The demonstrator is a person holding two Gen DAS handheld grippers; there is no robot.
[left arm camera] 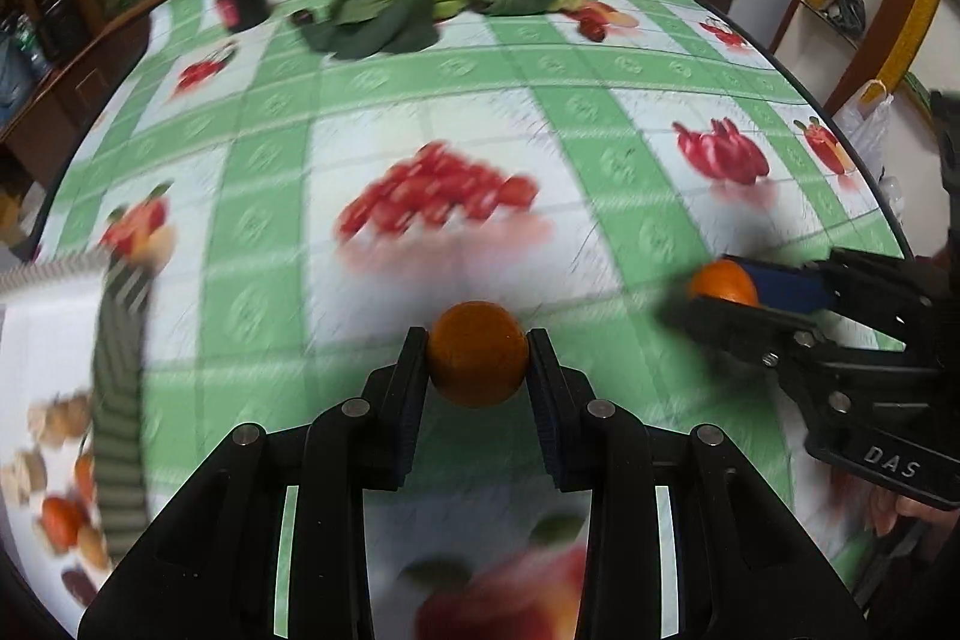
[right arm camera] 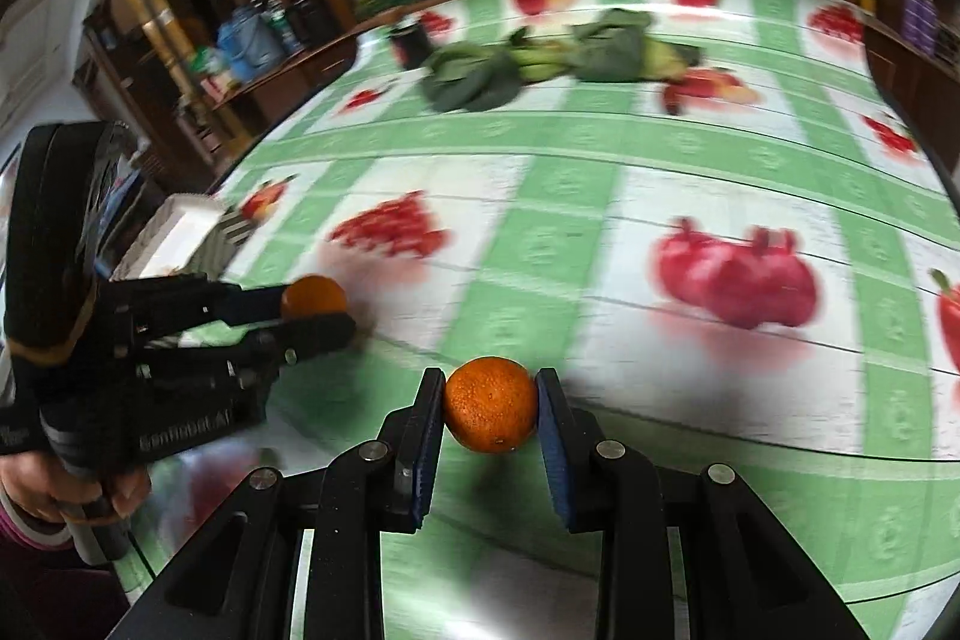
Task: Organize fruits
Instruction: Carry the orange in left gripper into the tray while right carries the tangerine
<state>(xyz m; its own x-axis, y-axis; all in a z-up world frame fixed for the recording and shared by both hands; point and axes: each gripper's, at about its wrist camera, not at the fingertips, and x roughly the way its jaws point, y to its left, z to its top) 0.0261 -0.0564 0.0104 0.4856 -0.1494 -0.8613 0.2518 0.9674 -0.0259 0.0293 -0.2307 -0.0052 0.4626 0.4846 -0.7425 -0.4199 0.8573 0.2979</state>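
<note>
Two small oranges are held above the fruit-print tablecloth (left arm camera: 600,58). In the left wrist view, my left gripper (left arm camera: 478,340) is shut on one orange (left arm camera: 477,364), with a pad pressed on each side. At the right edge of that view, my right gripper (left arm camera: 708,289) grips the second orange (left arm camera: 720,283). The right wrist view shows the right gripper (right arm camera: 491,376) shut on its orange (right arm camera: 491,406). The left gripper (right arm camera: 321,307) reaches in from the left with its orange (right arm camera: 313,295). A person's hand (right arm camera: 36,484) holds its handle.
Leafy greens (left arm camera: 384,16) lie at the table's far side beside a dark cup (left arm camera: 242,1). A white box (right arm camera: 180,220) with a striped cloth (left arm camera: 120,370) over it stands at the left edge. Shelves and cabinets surround the table. The frames are motion-blurred.
</note>
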